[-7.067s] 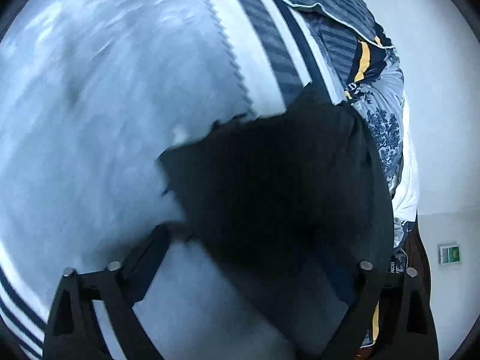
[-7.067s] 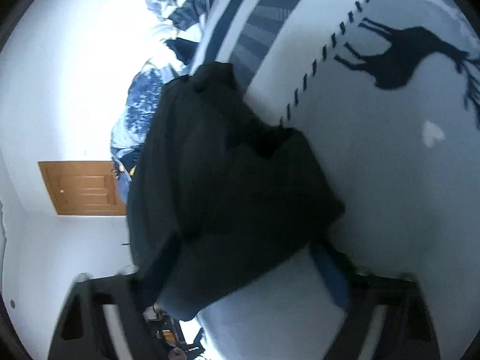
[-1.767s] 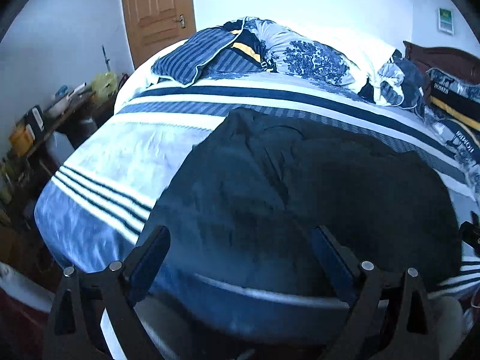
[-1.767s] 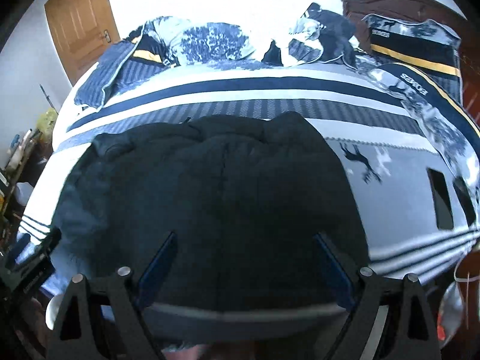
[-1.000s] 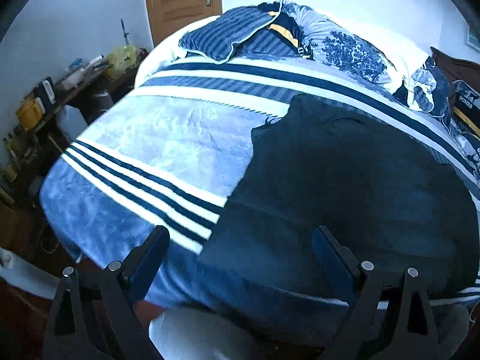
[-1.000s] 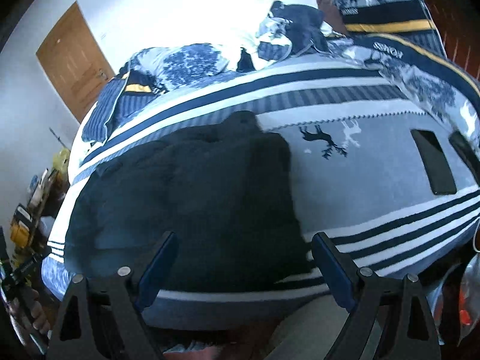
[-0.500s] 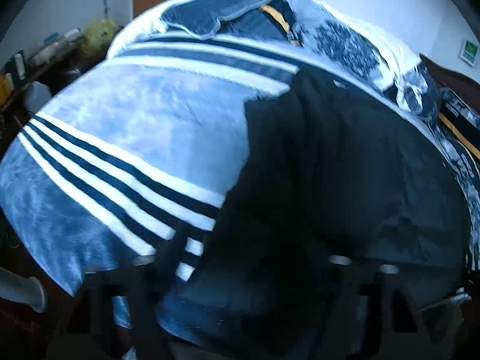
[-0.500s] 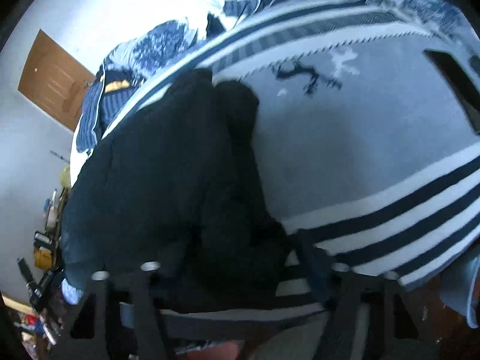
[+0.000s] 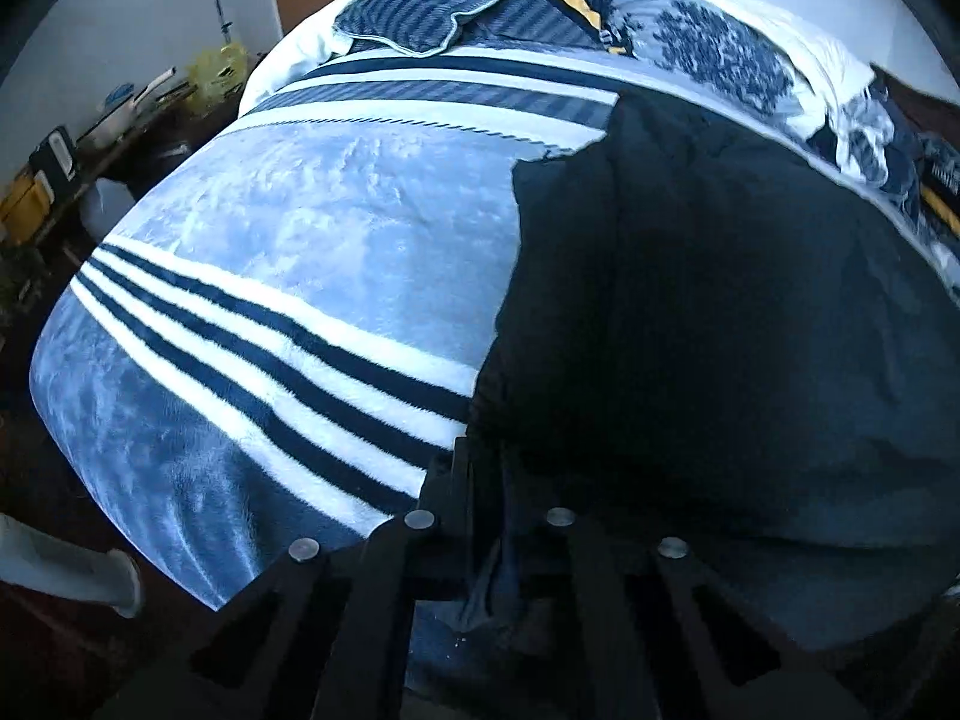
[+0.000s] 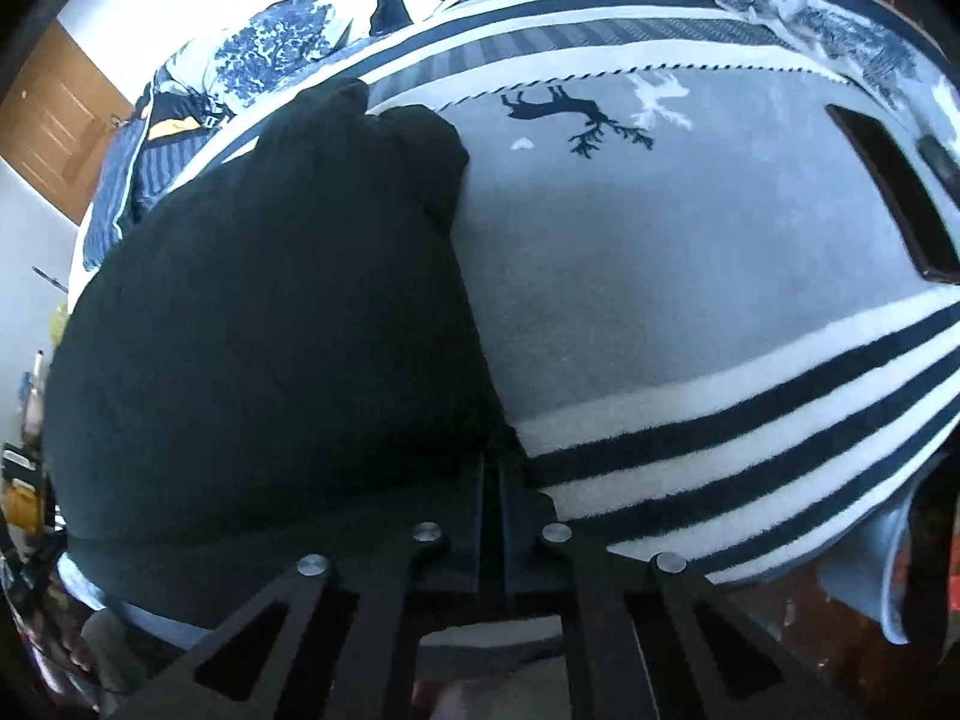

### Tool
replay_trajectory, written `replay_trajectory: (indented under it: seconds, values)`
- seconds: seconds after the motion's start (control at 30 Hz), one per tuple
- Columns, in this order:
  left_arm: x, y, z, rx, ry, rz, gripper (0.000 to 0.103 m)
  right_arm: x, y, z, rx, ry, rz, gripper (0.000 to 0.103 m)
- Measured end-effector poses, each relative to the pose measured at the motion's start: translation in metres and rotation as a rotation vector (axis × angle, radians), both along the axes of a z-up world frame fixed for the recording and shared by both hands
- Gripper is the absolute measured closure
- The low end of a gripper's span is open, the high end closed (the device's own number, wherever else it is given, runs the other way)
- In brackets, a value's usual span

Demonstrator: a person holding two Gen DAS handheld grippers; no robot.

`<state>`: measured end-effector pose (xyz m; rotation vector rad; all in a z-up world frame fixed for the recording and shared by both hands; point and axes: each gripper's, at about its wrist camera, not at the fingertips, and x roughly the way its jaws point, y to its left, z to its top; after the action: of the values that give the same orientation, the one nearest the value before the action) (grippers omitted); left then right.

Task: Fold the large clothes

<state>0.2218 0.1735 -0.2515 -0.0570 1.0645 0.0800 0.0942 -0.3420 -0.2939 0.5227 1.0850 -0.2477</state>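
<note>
Both left tongs (image 9: 489, 480) and right tongs (image 10: 492, 480) pinch near corners of the dark garment (image 9: 720, 312), spread on the bed (image 9: 288, 252), folding apparently just beginning.

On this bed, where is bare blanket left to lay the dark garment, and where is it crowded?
Two bare patches flank the dark garment. One lies on the striped blanket between the garment's edge and the desk-side bed edge. The other holds the deer pattern, between garment and stripes. The far end, piled with pillows, is crowded.
</note>
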Motion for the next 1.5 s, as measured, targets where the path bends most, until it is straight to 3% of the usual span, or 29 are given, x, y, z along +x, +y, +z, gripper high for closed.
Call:
replay_trajectory:
  seconds: [0.07,0.1,0.17,0.2,0.23,0.27,0.3,0.33,0.43,0.57,0.6,0.67,0.73,0.77,0.8,0.83,0.9,1.0,1.1,1.2,1.27,1.3,1.33,1.4,1.5]
  values:
    - [-0.011,0.006,0.009,-0.045,-0.036,-0.003,0.092,-0.010,-0.007,0.004,0.038,-0.043,-0.030,0.098]
    - [-0.016,0.008,0.014,-0.061,-0.060,-0.013,0.084,-0.015,-0.010,0.006,0.067,-0.074,-0.034,0.098]
    - [-0.022,0.006,0.027,-0.060,-0.101,-0.058,0.056,-0.026,-0.016,0.016,0.120,-0.141,-0.045,0.096]
    - [-0.023,0.004,0.033,-0.040,-0.120,-0.071,0.034,-0.027,-0.014,0.025,0.125,-0.166,-0.021,0.088]
    - [-0.022,0.002,0.040,-0.010,-0.148,-0.076,0.025,-0.026,-0.012,0.032,0.115,-0.183,0.000,0.065]
    - [-0.019,-0.001,0.047,0.011,-0.174,-0.087,0.025,-0.024,-0.010,0.042,0.088,-0.204,0.016,0.047]
    - [-0.011,-0.003,0.050,0.012,-0.178,-0.100,0.025,-0.021,-0.006,0.053,0.062,-0.236,0.022,0.019]
    - [0.002,-0.006,0.053,0.008,-0.162,-0.112,0.025,-0.016,-0.005,0.061,0.053,-0.263,0.041,0.018]
    - [0.039,-0.013,0.051,0.020,-0.078,-0.114,0.025,0.019,-0.004,0.077,0.104,-0.278,0.111,0.019]
    - [0.094,-0.012,0.037,-0.094,-0.026,-0.077,0.025,0.073,-0.009,0.069,0.149,-0.221,0.125,0.022]
    - [0.105,-0.011,0.033,-0.120,-0.015,-0.071,0.026,0.081,-0.009,0.067,0.148,-0.206,0.121,0.031]
    - [0.117,-0.012,0.026,-0.163,0.011,-0.063,0.045,0.103,-0.013,0.052,0.200,-0.164,0.125,0.047]
    - [0.126,-0.012,0.020,-0.209,0.056,-0.076,0.098,0.115,-0.013,0.044,0.243,-0.141,0.140,0.066]
    - [0.123,-0.014,0.020,-0.198,0.053,-0.075,0.098,0.119,-0.012,0.044,0.244,-0.131,0.156,0.074]
    - [0.122,-0.015,0.023,-0.176,0.027,-0.078,0.099,0.122,-0.011,0.047,0.229,-0.124,0.169,0.090]
    - [0.119,-0.017,0.026,-0.140,-0.008,-0.083,0.100,0.122,-0.011,0.052,0.214,-0.126,0.176,0.096]
    - [0.121,-0.025,0.021,-0.088,-0.003,-0.101,0.101,0.123,-0.007,0.057,0.149,-0.110,0.183,0.098]
    - [0.128,-0.039,-0.005,0.031,0.053,-0.094,0.101,0.140,0.004,0.035,0.015,-0.002,0.215,0.099]
    - [0.124,-0.043,-0.003,0.070,0.046,-0.072,0.101,0.150,0.018,0.019,-0.050,0.046,0.238,0.099]
    - [0.116,-0.036,0.019,0.017,-0.005,-0.073,0.101,0.146,0.030,0.041,-0.175,0.012,0.233,0.097]
    - [0.112,-0.029,0.039,-0.028,-0.058,-0.095,0.096,0.138,0.029,0.056,-0.172,-0.032,0.232,0.095]
    - [0.113,-0.026,0.049,-0.056,-0.075,-0.101,0.086,0.134,0.024,0.065,-0.140,-0.068,0.228,0.083]
    - [0.118,-0.025,0.055,-0.069,-0.077,-0.101,0.061,0.133,0.019,0.072,-0.108,-0.098,0.224,0.056]
    - [0.129,-0.026,0.067,-0.052,-0.085,-0.078,0.029,0.133,0.006,0.089,-0.043,-0.187,0.204,0.015]
    - [0.147,-0.035,0.068,-0.036,-0.092,-0.095,0.028,0.153,-0.004,0.097,-0.008,-0.194,0.230,0.015]
